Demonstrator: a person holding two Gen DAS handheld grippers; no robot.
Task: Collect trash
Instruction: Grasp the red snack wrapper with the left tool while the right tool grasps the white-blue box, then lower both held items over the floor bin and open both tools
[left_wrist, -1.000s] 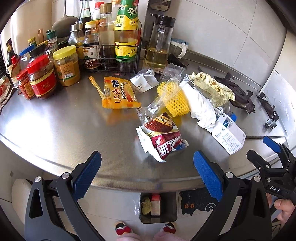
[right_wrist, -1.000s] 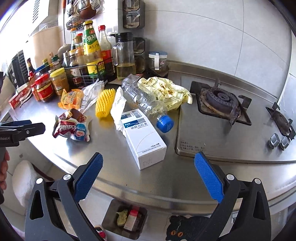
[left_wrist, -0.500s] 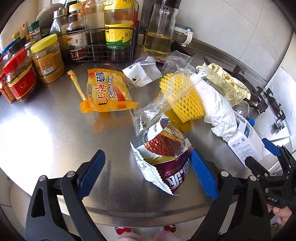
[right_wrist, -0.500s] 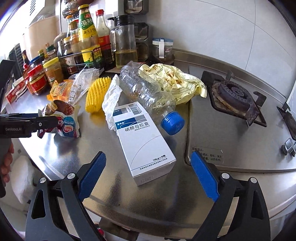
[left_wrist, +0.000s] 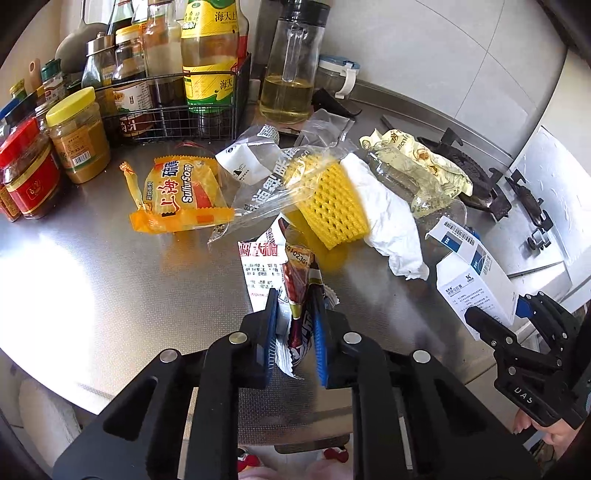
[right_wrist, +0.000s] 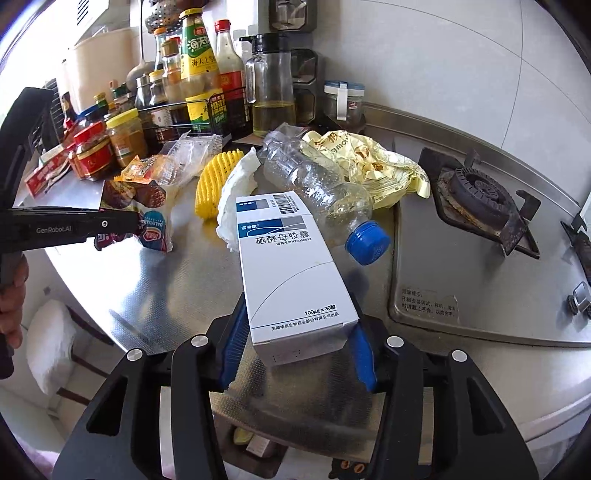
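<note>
Closing jaws are seen: left gripper (left_wrist: 294, 325) pinches the crumpled red snack wrapper (left_wrist: 291, 284), right gripper (right_wrist: 297, 341) brackets the white cardboard medicine box (right_wrist: 291, 266); nothing yet collected, other litter untouched.

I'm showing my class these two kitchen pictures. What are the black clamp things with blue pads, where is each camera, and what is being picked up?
No robot: a person holds a two-finger clamp in each hand, with a camera looking along its fingers. In the left view, the left gripper is closing on a crumpled snack wrapper. In the right view, the right gripper is closing around a white medicine box. On the steel counter lie a soap packet, yellow foam net, tissue and plastic bottle.
</note>
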